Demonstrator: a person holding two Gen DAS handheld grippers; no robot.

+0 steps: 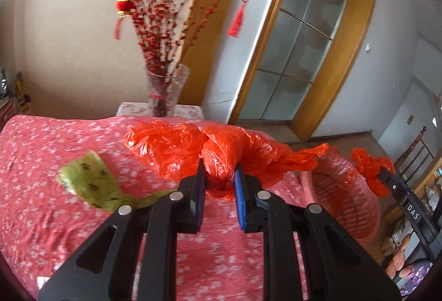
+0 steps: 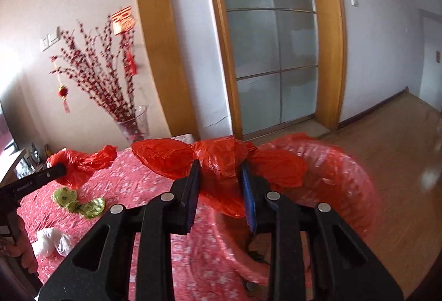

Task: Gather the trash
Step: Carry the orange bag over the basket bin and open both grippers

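My left gripper [image 1: 220, 171] is shut on a crumpled red plastic bag [image 1: 171, 146] above the table's pink floral cloth [image 1: 41, 157]. My right gripper [image 2: 219, 168] is shut on another bunch of red plastic [image 2: 165, 157], held over the near rim of a pink bin with a red liner [image 2: 345, 171]. The left wrist view shows that bin [image 1: 345, 190] at the right, with the right gripper [image 1: 382, 171] and its red bunch [image 1: 370, 163] beyond it. In the right wrist view the left gripper [image 2: 62, 168] and its bag [image 2: 83, 160] sit at the far left. Whether the two bunches join I cannot tell.
A green plastic bag [image 1: 88, 182] [image 2: 80, 201] and a white plastic bag [image 2: 52, 243] lie on the cloth. A glass vase of red blossom branches [image 1: 165, 91] stands at the table's far end. A glass sliding door [image 2: 273, 52] and wooden floor [image 2: 400, 140] lie beyond.
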